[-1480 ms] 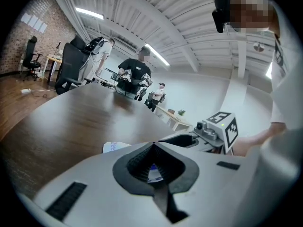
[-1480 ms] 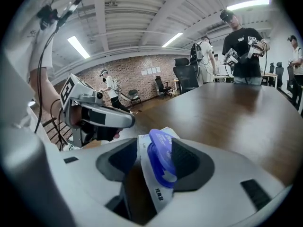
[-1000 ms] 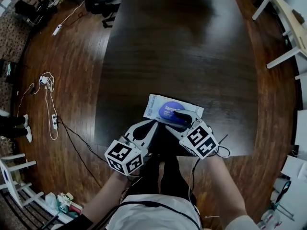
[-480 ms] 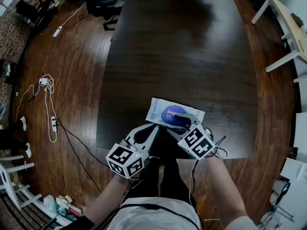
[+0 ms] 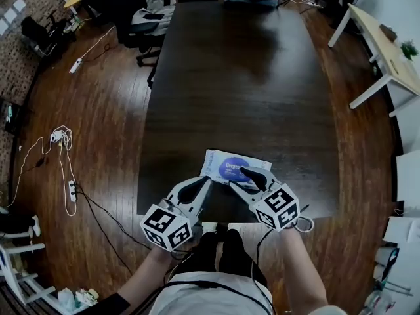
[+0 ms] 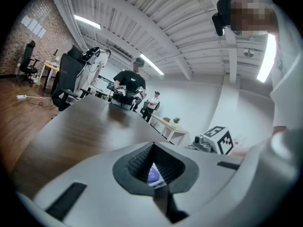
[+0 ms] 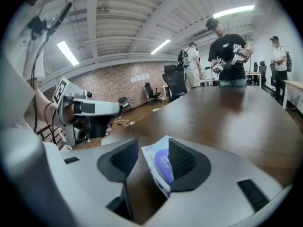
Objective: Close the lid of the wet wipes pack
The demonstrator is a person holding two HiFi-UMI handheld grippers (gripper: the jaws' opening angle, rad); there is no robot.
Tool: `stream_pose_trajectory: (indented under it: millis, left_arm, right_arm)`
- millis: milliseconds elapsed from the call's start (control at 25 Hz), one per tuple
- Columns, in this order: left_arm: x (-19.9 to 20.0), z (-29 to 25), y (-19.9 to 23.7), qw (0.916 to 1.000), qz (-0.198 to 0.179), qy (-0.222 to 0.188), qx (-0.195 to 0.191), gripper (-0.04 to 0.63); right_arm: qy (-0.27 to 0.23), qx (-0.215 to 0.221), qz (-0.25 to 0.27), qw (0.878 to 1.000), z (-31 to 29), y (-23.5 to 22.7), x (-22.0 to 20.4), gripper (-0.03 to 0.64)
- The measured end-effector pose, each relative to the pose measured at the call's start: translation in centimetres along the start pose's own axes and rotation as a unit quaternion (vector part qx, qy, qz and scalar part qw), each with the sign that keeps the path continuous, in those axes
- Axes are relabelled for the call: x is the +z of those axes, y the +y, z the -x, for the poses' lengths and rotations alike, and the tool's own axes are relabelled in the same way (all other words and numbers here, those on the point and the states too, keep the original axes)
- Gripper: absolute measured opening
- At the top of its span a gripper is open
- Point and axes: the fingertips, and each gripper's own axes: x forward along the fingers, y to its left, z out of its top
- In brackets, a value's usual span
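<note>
The wet wipes pack (image 5: pixel 226 162) lies flat near the front edge of the dark table (image 5: pixel 249 77). It is white, and its blue oval lid (image 5: pixel 231 167) looks flat against it. My right gripper (image 5: pixel 237 178) is open, with one finger above the lid's right side and the other at the pack's near edge. In the right gripper view the pack (image 7: pixel 160 166) shows between the pads of that gripper (image 7: pixel 154 156). My left gripper (image 5: pixel 205 180) is shut on nothing, just left of the pack. Its own view shows a sliver of the pack (image 6: pixel 154 174) behind the gripper's (image 6: pixel 152 148) closed tips.
Office chairs (image 5: pixel 149 15) stand at the table's far left. Cables and a power strip (image 5: pixel 71 188) lie on the wooden floor at the left. A white desk (image 5: pixel 384 51) stands at the right. People stand at the table's far end (image 7: pixel 227 51).
The head view has tilted up and shows more of the room. Both grippers stay at the pack's near edge. The pack has not visibly moved.
</note>
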Motion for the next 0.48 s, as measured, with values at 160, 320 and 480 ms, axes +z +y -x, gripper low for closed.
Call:
stream_pose_trajectory:
  millis: [160, 320, 480]
  left_arm:
    - [2.7, 1.1, -1.6, 0.9996, -0.013, -0.018, -0.015, 0.002]
    - [6.0, 2.2, -3.6, 0.9979, -0.038, -0.042, -0.032, 0.002]
    - [9.1, 3.4, -5.9, 0.9945, -0.071, -0.066, -0.041, 0.002]
  right_arm:
    - [-0.058, -0.041, -0.010, 0.997, 3.7, 0.7, 3.9, 0.176]
    - [-0.112, -0.076, -0.010, 0.991, 8.4, 1.9, 8.0, 0.176]
    - [-0.149, -0.099, 0.014, 0.984, 12.8, 3.6, 11.0, 0.176]
